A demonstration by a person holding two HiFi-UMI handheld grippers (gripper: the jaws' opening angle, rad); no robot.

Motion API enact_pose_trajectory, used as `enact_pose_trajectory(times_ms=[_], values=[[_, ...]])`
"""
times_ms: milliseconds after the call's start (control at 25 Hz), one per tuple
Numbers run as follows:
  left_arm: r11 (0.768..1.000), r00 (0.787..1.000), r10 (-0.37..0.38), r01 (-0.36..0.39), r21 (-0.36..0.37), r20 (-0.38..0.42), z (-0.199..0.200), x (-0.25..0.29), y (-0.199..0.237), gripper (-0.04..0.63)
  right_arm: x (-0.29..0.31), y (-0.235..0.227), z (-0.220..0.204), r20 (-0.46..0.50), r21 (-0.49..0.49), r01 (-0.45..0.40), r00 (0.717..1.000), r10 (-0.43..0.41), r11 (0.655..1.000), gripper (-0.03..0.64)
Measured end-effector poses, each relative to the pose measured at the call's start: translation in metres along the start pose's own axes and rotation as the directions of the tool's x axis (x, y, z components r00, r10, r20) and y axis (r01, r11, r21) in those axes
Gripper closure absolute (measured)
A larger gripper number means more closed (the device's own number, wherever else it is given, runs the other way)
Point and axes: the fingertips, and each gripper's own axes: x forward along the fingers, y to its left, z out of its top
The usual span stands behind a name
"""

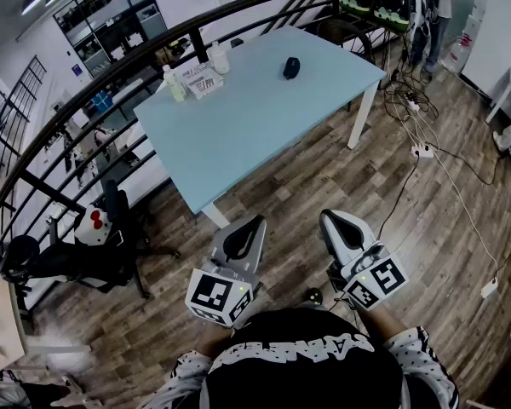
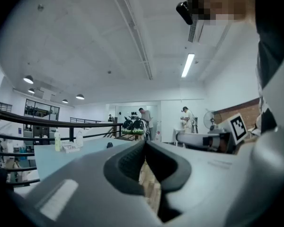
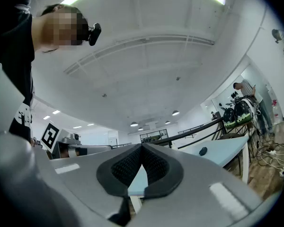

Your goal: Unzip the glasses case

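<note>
**Head view showing the whole gap to the desk [image 1: 264,126]**

The light-blue desk is standing well ahead of the person. The left gripper [image 1: 255,221] and right gripper [image 1: 329,217] are hanging close to the body, each with its jaws pressed together on nothing. The glasses case [image 1: 291,67], a small dark lump, is lying toward the desk's far side, well apart from the bottles [image 1: 175,83]. A long reach is risking a nudge that slides the case away. Only the gripper views are showing the pads meeting, and only the head view is showing the desk's layout.
</note>
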Motion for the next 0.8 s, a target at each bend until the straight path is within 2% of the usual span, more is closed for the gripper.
enact_pose_trajectory(times_ms=[400, 600, 800], values=[[1.000, 1.000, 0.011, -0.011, -0.001, -0.002, -0.003, 0.015, -0.004, 0.595, -0.006, -0.021, -0.001, 0.016, 0.035, 0.015, 1.000, -0.016, 0.999, 0.621], [1.000, 1.000, 0.026, -0.026, 0.005, -0.016, -0.006, 0.031, -0.004, 0.595, -0.009, -0.043, -0.001, 0.003, 0.004, 0.039, 0.999, -0.039, 0.999, 0.621], [0.999, 0.998, 0.041, -0.042, -0.008, -0.045, -0.016, 0.052, -0.007, 0.595, -0.017, -0.072, -0.006, -0.008, 0.027, 0.060, 0.998, -0.060, 0.998, 0.621]])
